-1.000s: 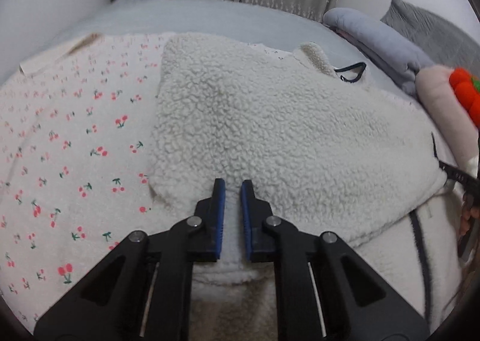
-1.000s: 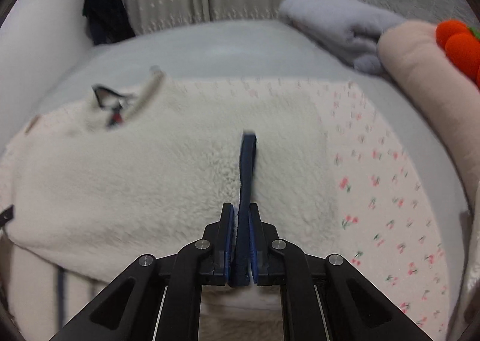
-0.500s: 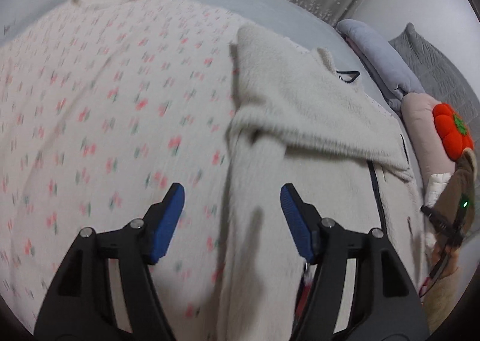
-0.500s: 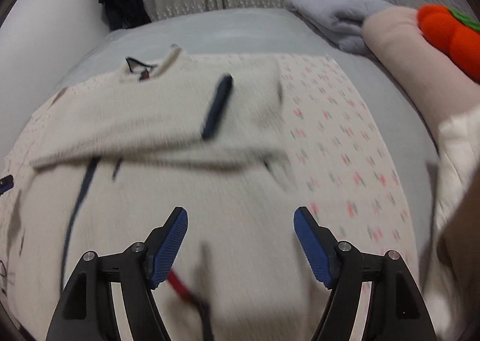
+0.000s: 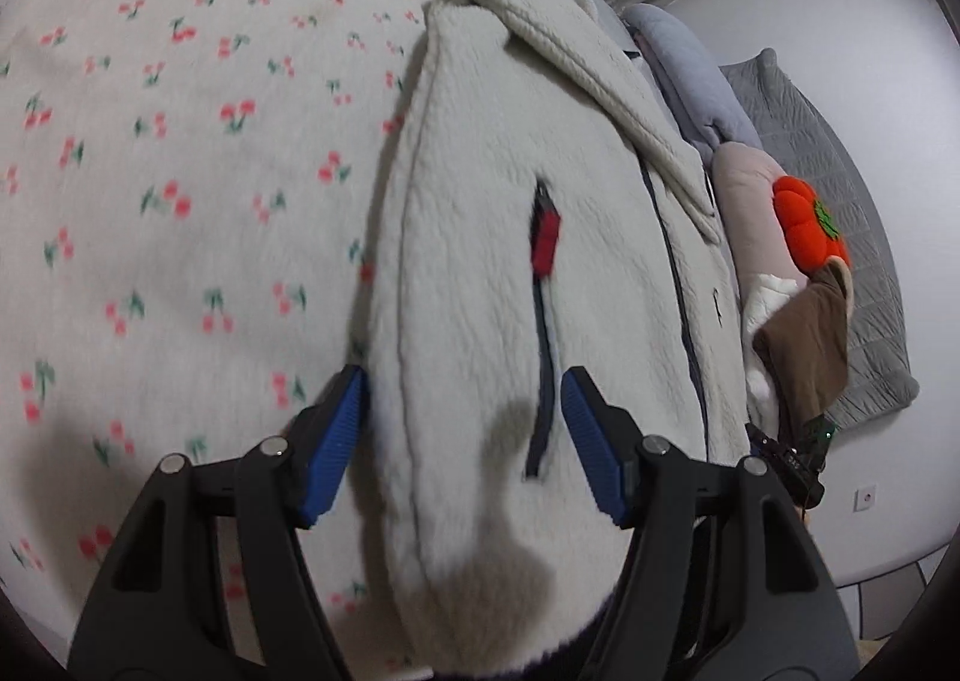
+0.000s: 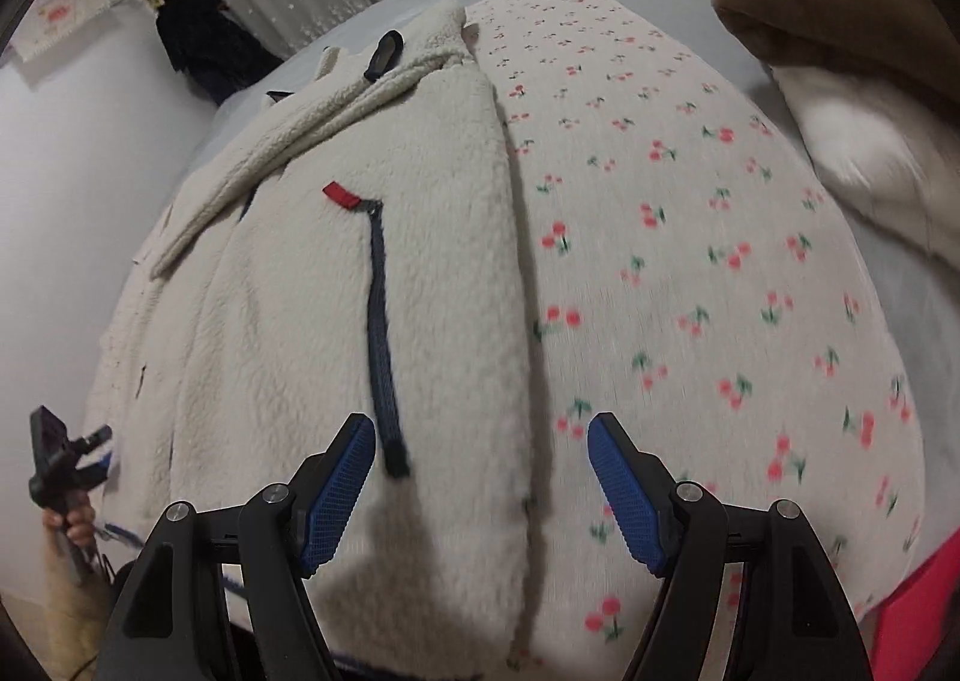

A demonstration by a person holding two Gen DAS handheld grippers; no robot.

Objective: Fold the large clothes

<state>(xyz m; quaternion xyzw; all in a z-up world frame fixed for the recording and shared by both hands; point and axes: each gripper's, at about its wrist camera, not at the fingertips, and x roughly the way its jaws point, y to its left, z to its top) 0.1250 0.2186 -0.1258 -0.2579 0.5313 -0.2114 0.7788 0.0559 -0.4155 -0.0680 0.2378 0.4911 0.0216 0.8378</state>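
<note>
1. The fleece jacket [image 5: 492,273] lies flat on a cherry-print sheet [image 5: 180,171] spread over the bed. Its two sleeves are folded across the chest at the far end, and its hem is at the near edge.
2. The left claw [image 5: 462,441] stands wide with nothing in it. Its blue pads [image 5: 336,441] hover over the near left corner of the jacket, one pad just beyond the side seam, the other beside the dark pocket zip [image 5: 543,381] with its red tab [image 5: 545,243].
3. The right claw [image 6: 483,486] is equally wide and holds nothing. It straddles the jacket's right side edge near the hem, with its left pad over the fleece by the other pocket zip [image 6: 381,345] and its right pad over the sheet.
4. Both claws have just been opening, and no cloth is pinched between either pair of pads.
5. Judging from this, the sleeve fold looks finished and the step in hand is taking up the two hem corners.
6. The next move likely calls for lowering each claw onto its corner, closing on both layers of the thick pile, then carrying the hem toward the far collar [image 6: 336,63] evenly so the sleeves stay tucked.
7. A pillow with an orange plush [image 5: 807,228] and a brown garment [image 5: 810,345] lie to the right, well apart from the jacket.
</note>
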